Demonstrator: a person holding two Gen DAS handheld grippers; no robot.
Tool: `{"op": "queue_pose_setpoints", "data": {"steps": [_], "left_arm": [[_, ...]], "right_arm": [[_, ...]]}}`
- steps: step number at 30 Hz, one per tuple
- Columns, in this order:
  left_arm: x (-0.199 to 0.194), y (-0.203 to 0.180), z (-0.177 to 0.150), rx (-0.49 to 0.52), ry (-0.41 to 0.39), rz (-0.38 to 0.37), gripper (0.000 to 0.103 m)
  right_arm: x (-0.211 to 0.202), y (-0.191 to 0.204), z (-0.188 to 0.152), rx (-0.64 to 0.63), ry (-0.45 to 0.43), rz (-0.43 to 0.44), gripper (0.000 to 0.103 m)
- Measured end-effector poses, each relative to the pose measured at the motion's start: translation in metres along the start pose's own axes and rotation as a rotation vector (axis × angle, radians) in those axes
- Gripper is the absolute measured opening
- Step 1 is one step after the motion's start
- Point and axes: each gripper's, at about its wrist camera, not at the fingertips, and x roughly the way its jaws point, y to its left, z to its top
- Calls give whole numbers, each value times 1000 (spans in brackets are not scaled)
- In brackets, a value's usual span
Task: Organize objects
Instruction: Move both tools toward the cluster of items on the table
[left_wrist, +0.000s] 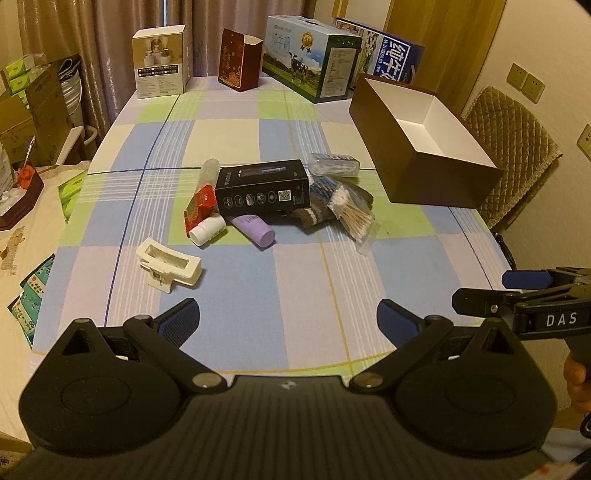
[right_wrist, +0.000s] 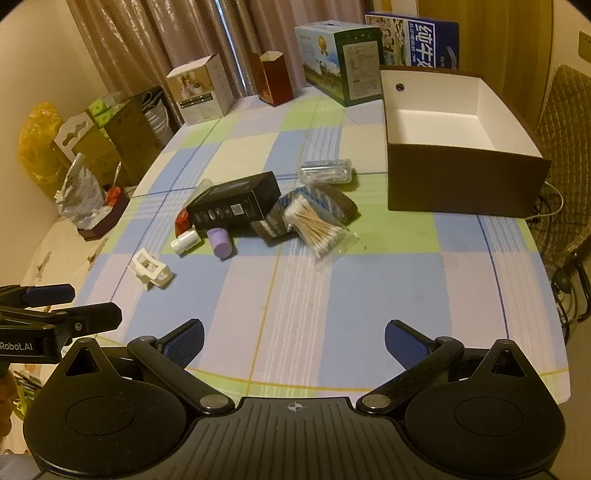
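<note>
A pile lies mid-table: a black box (left_wrist: 263, 188) (right_wrist: 236, 205), a purple tube (left_wrist: 254, 228) (right_wrist: 219, 242), a white bottle (left_wrist: 207, 229) (right_wrist: 185, 242), a red packet (left_wrist: 199, 207), a bag of cotton swabs (left_wrist: 351, 214) (right_wrist: 316, 225), a clear case (left_wrist: 334, 164) (right_wrist: 325, 170) and dark striped cloth (left_wrist: 314, 214). A white hair clip (left_wrist: 168, 264) (right_wrist: 150, 268) lies apart, nearer me. An empty brown box with white inside (left_wrist: 424, 147) (right_wrist: 454, 147) stands at the right. My left gripper (left_wrist: 288, 325) and right gripper (right_wrist: 293, 343) are both open, empty, near the front edge.
The checked tablecloth (left_wrist: 295, 273) covers the table. Cartons stand along the far edge: a white box (left_wrist: 160, 61), a dark red box (left_wrist: 238, 59), milk cartons (left_wrist: 314, 55). A padded chair (left_wrist: 513, 147) stands right. Cardboard boxes (right_wrist: 122, 136) and clutter stand left.
</note>
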Motion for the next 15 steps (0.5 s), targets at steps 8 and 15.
{"op": "queue_pose_setpoints", "data": {"steps": [8, 15], "left_arm": [[-2, 4, 3, -14, -8, 10, 101], [-2, 5, 8, -24, -11, 19, 101]], "right_arm": [[3, 0, 5, -13, -4, 13, 101], [8, -3, 10, -16, -2, 27, 101]]}}
